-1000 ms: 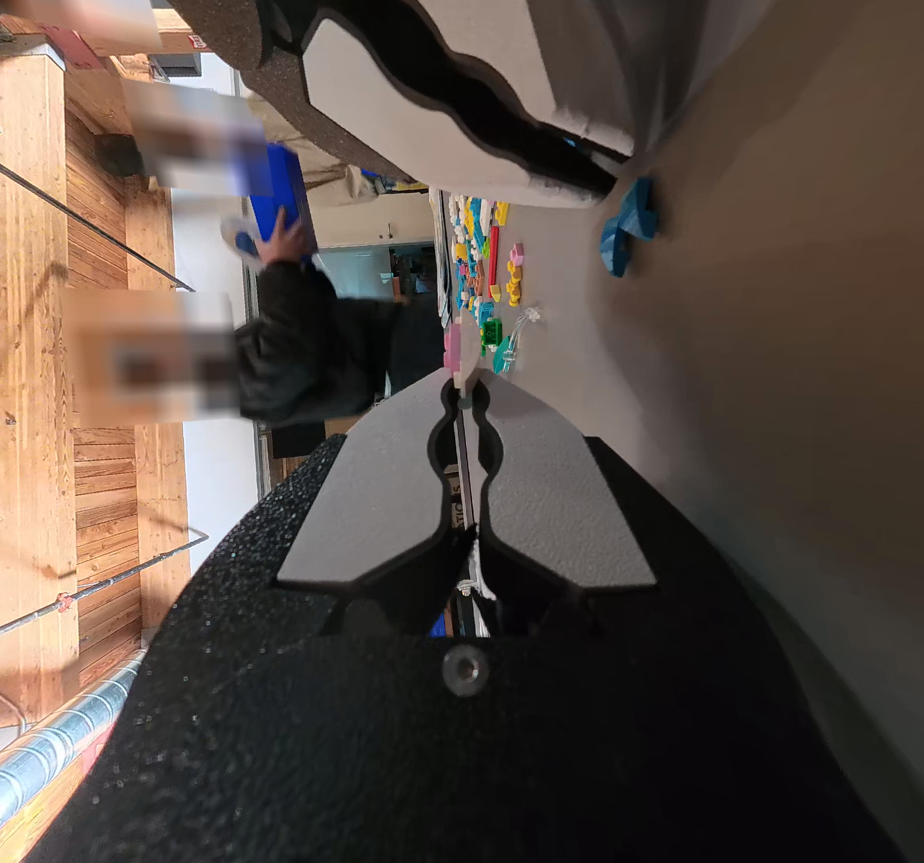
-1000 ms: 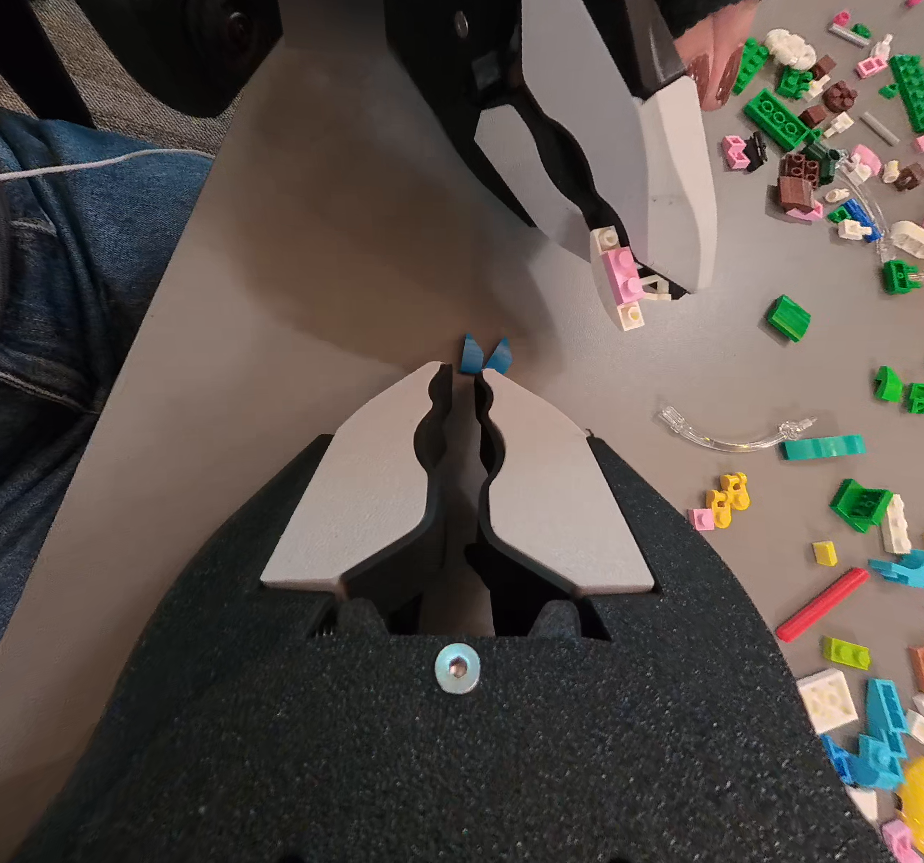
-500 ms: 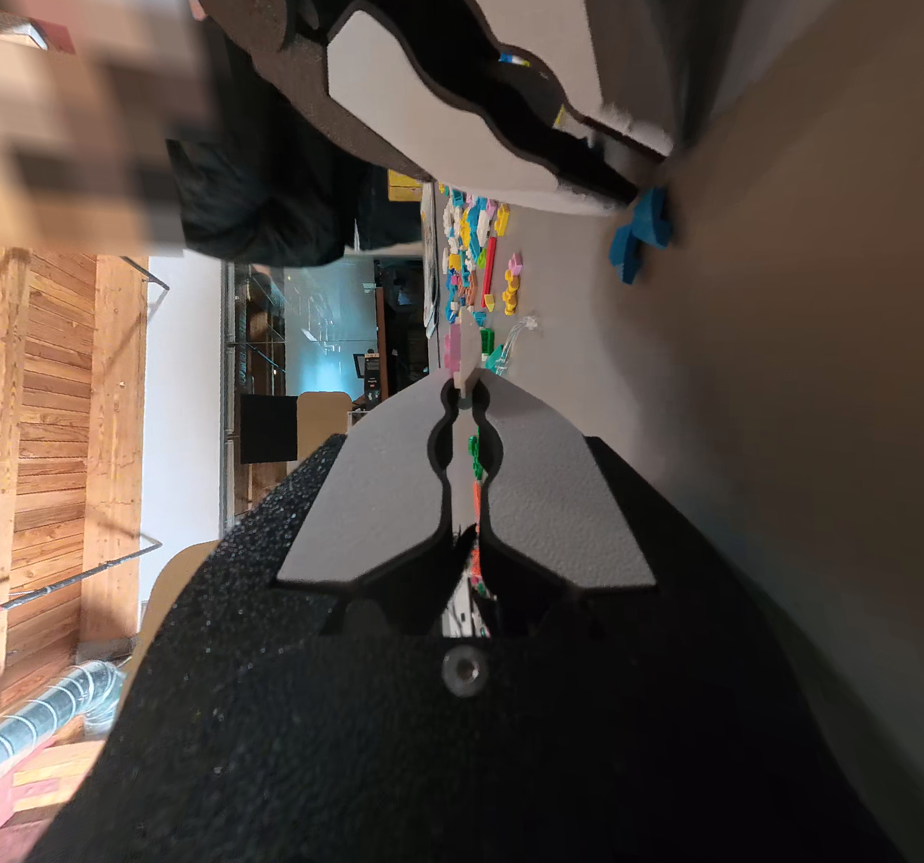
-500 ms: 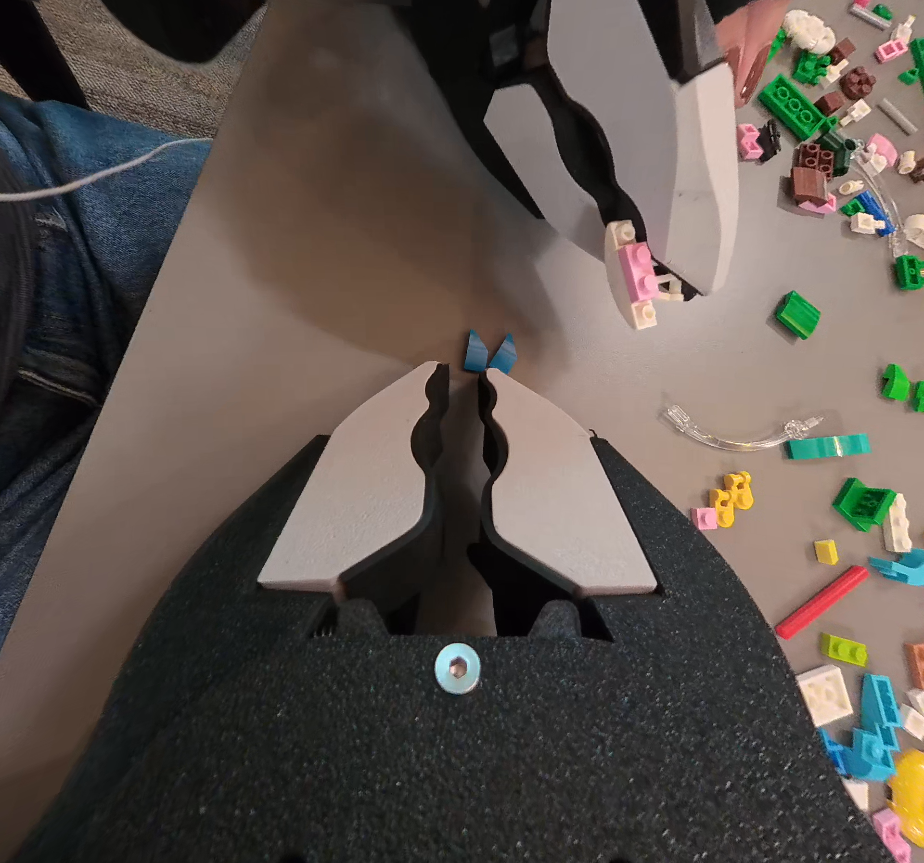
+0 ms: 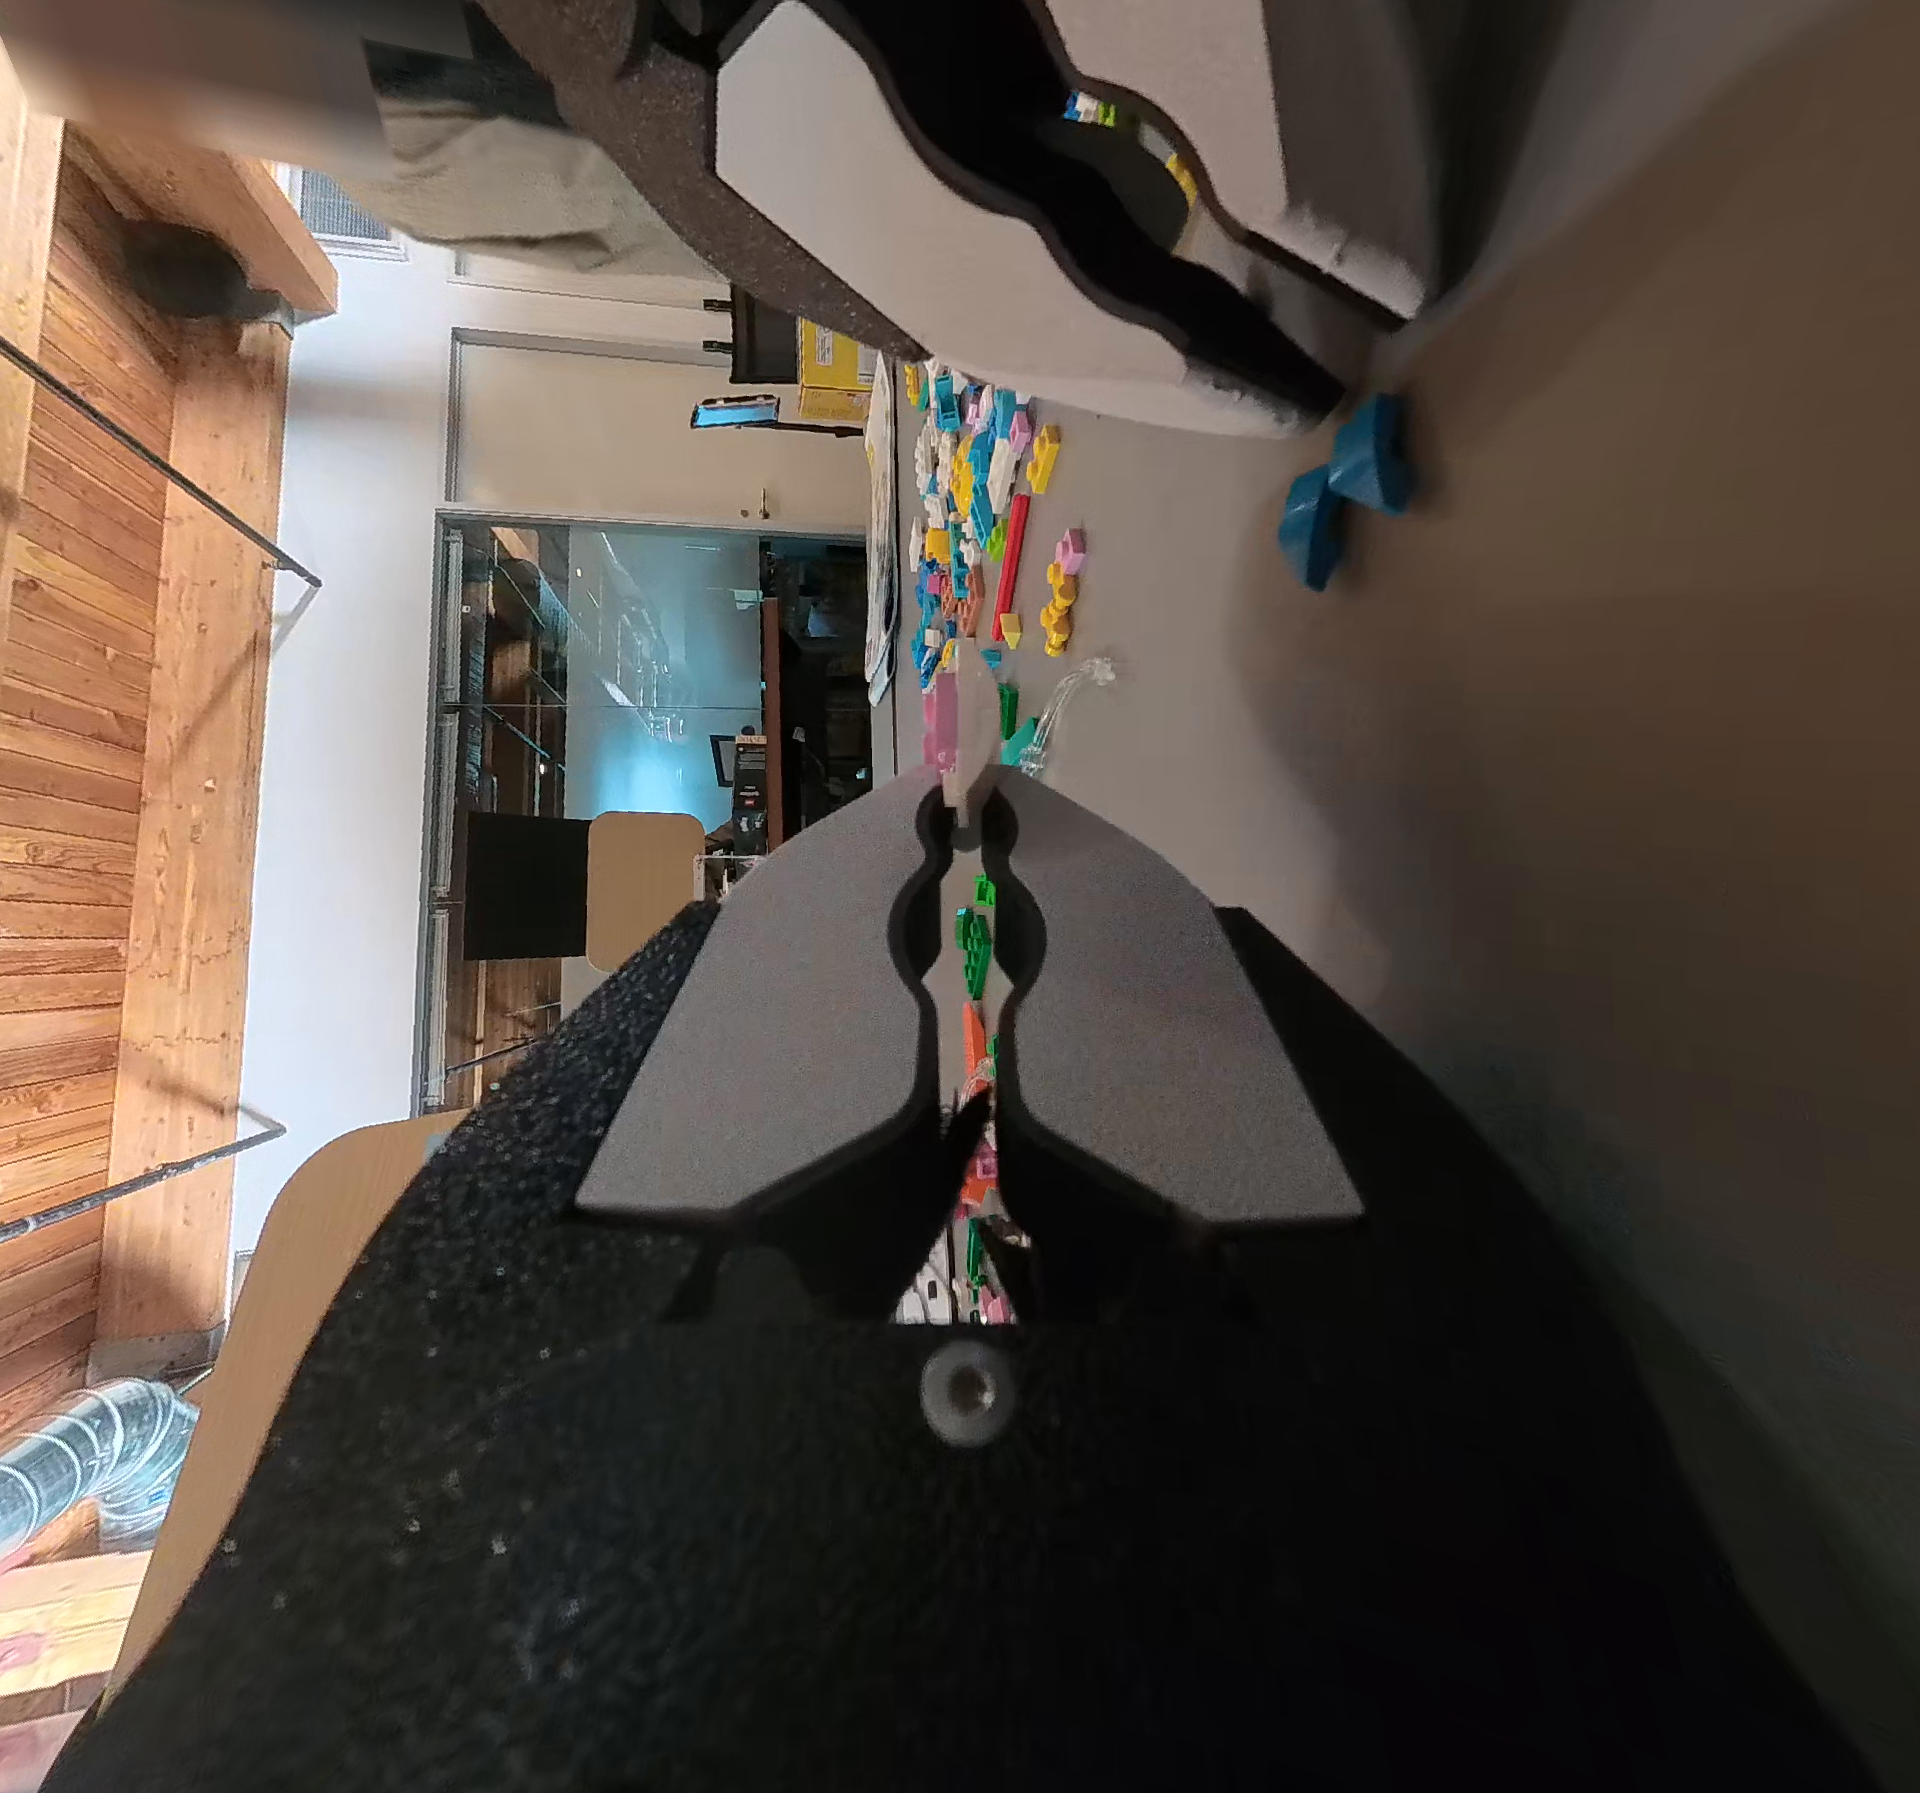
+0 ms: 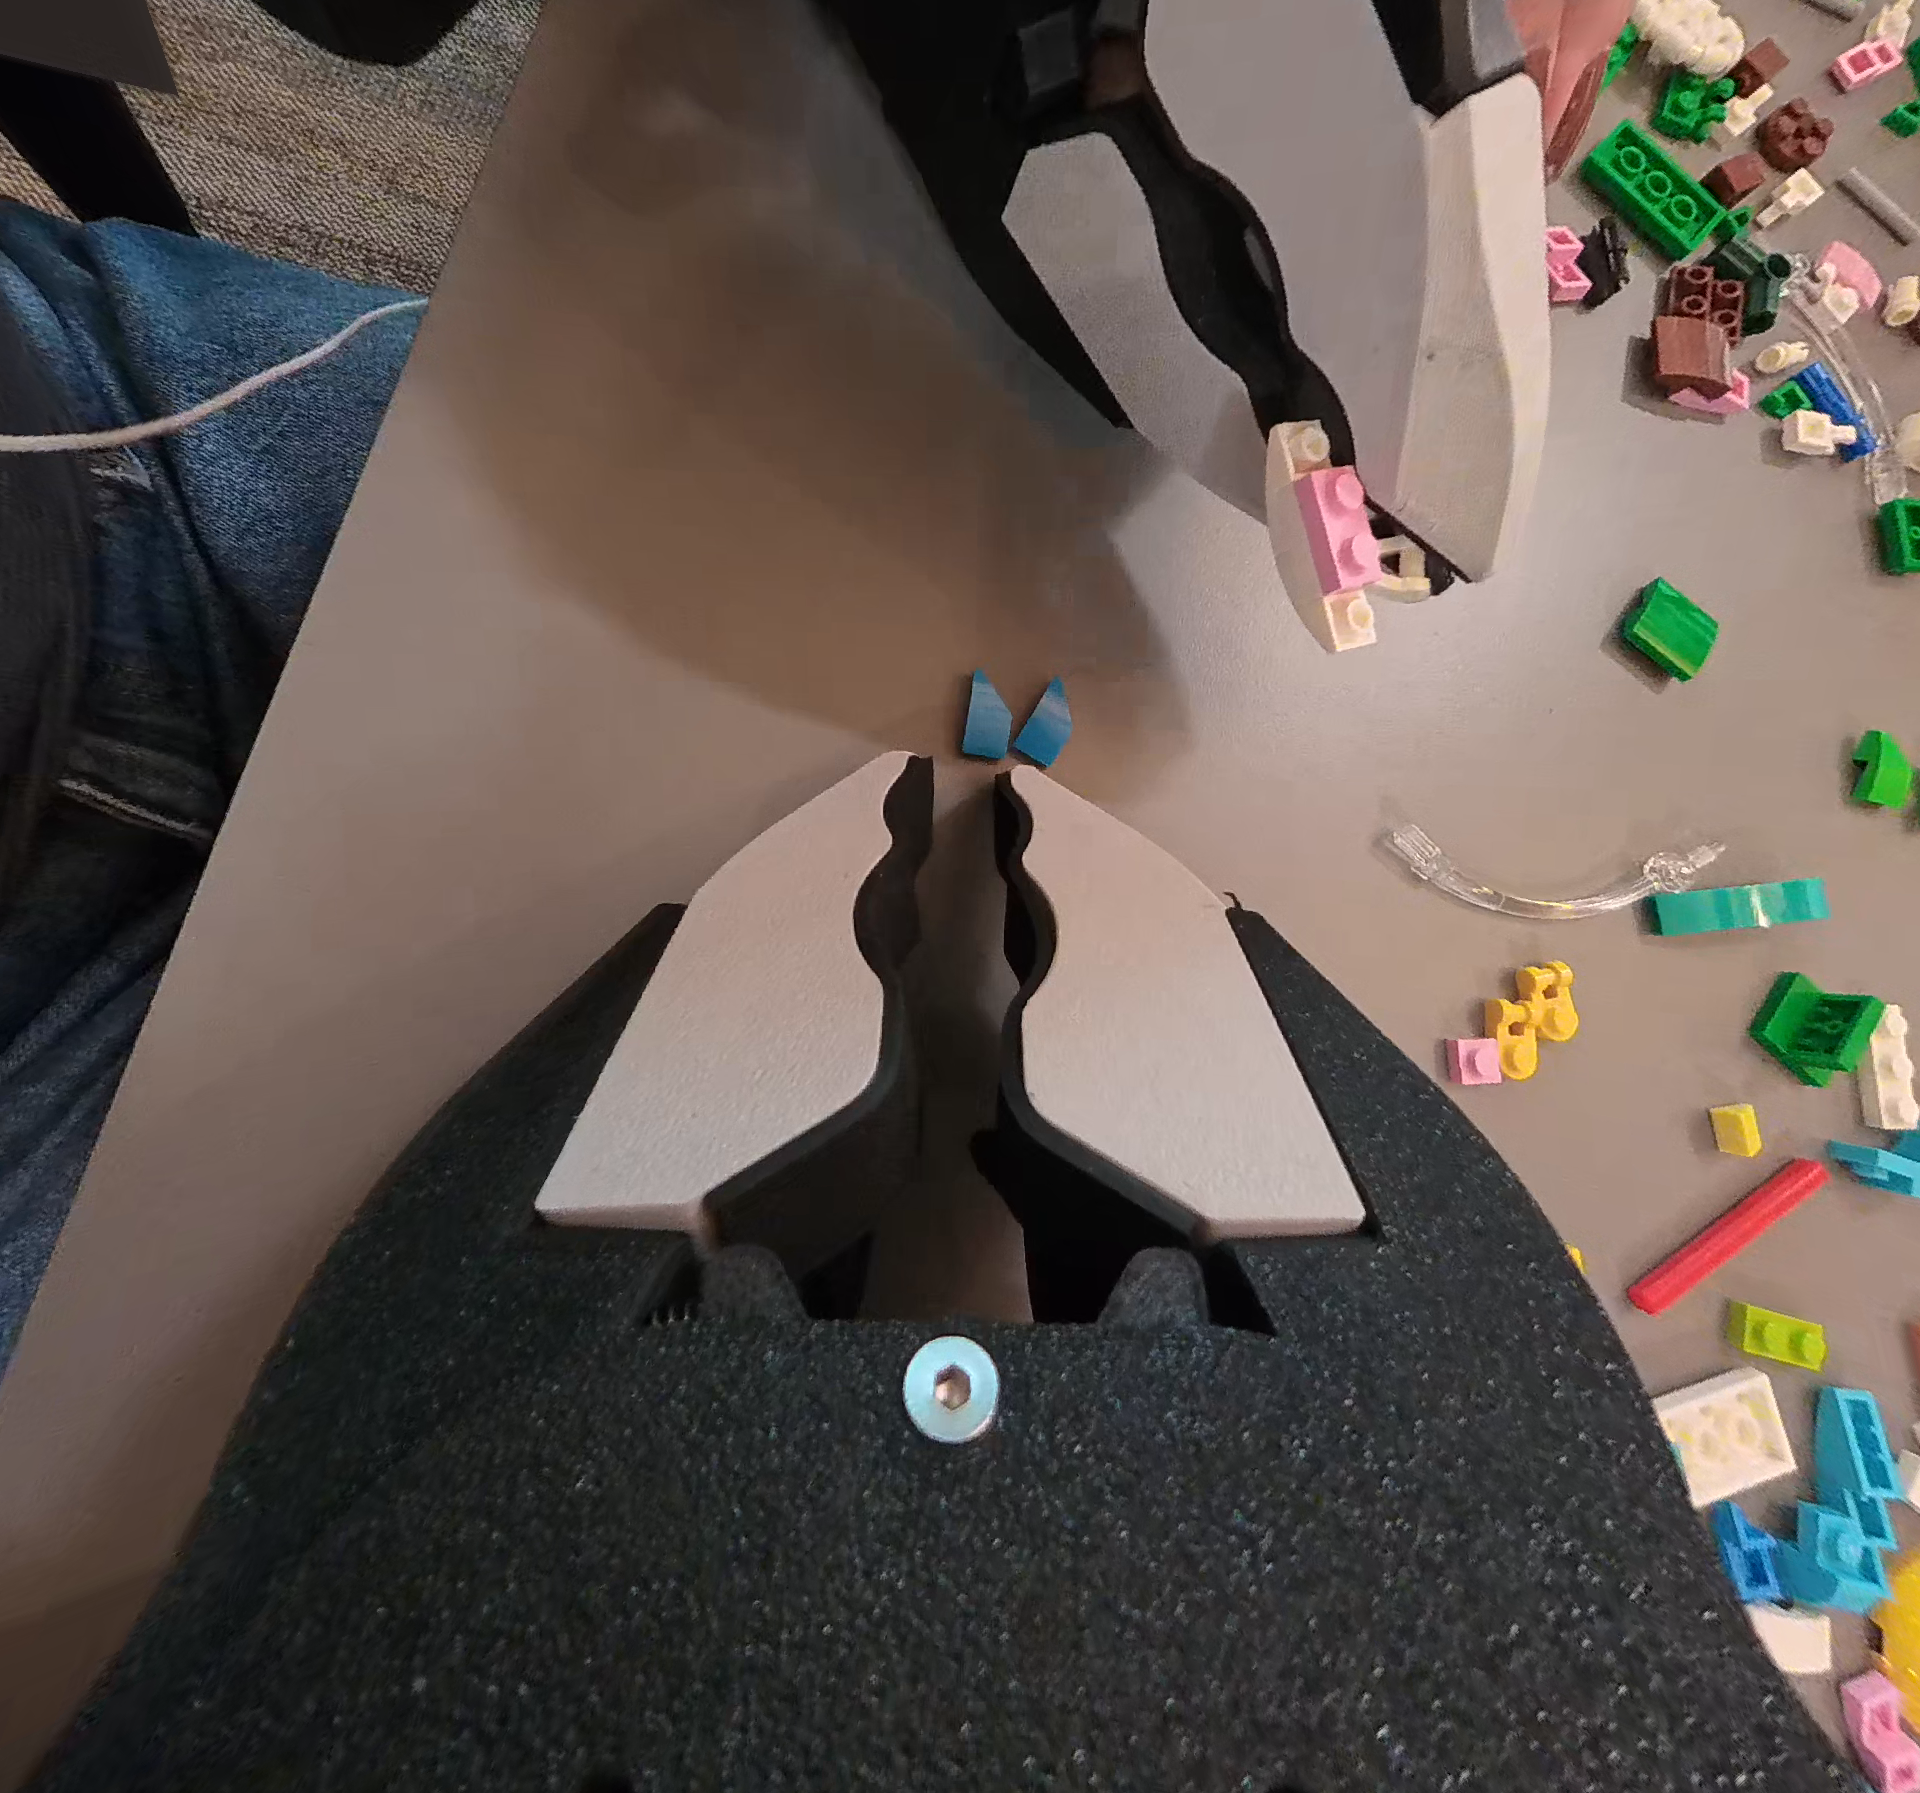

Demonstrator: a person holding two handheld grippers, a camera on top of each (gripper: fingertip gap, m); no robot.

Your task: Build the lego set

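Smooth grey-brown table (image 6: 623, 600); timber-clad wall (image 5: 94, 704) behind. Left gripper (image 5: 961, 793) clamped on a pink-and-white brick assembly (image 6: 1325, 538) (held above the table). Right gripper (image 6: 961, 772), jaws slightly apart, empty, just short of two blue wedge pieces (image 6: 1013, 720). Glossy loose bricks (image 6: 1766, 1016) scattered right.

- Right tongs (image 6: 964, 772): matt grey plastic pads, grainy black body, shiny metal screw (image 6: 950, 1388).
- Blue wedges (image 6: 1013, 720): glossy plastic.
- Surface (image 6: 623, 600): smooth, matt grey.
- Jeans (image 6: 156, 517): blue denim cloth.
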